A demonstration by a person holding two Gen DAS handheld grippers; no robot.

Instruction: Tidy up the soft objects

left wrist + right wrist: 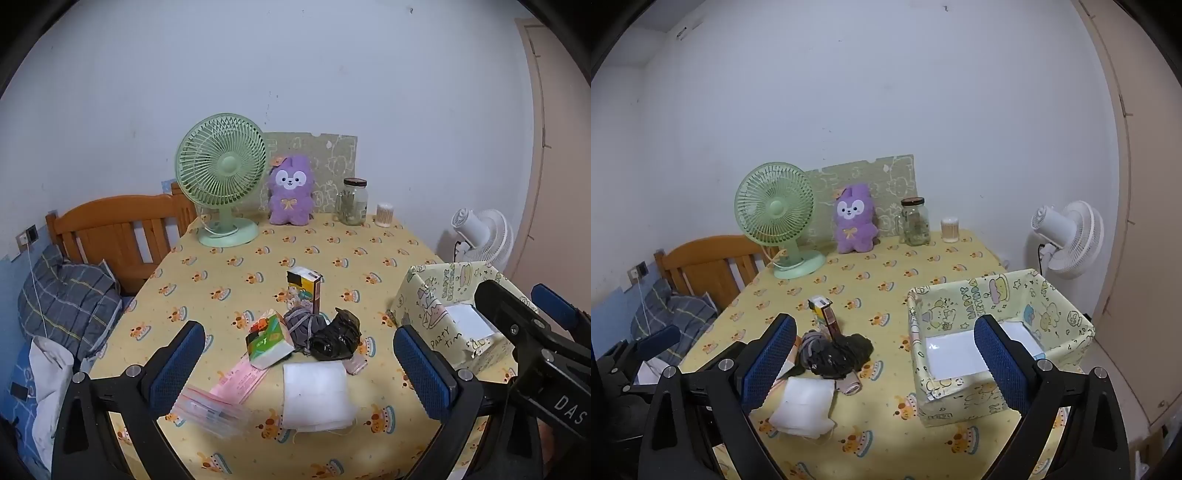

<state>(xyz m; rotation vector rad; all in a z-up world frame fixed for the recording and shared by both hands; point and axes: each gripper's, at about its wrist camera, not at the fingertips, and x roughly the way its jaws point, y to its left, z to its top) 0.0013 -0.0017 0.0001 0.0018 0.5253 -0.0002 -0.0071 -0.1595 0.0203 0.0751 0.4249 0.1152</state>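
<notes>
A pile lies mid-table: a folded white cloth (317, 395) (803, 408), a grey knotted sock ball (304, 325) (812, 347), a crumpled black bag (338, 338) (846, 354), a green tissue pack (269, 339), and a small pink roll (849, 386). A purple plush (291, 190) (854, 219) sits at the back. A yellow patterned box (993, 332) (448, 314) stands open at right. My left gripper (299, 369) is open above the white cloth. My right gripper (884, 363) is open between pile and box; it also shows in the left wrist view (517, 306).
An upright carton (304, 291), pink papers and a plastic sleeve (218, 398) lie near the pile. A green fan (221, 177), glass jar (351, 202) and cotton swab tub (384, 215) stand at the back. A white fan (1067, 240) and a bed (74, 295) flank the table.
</notes>
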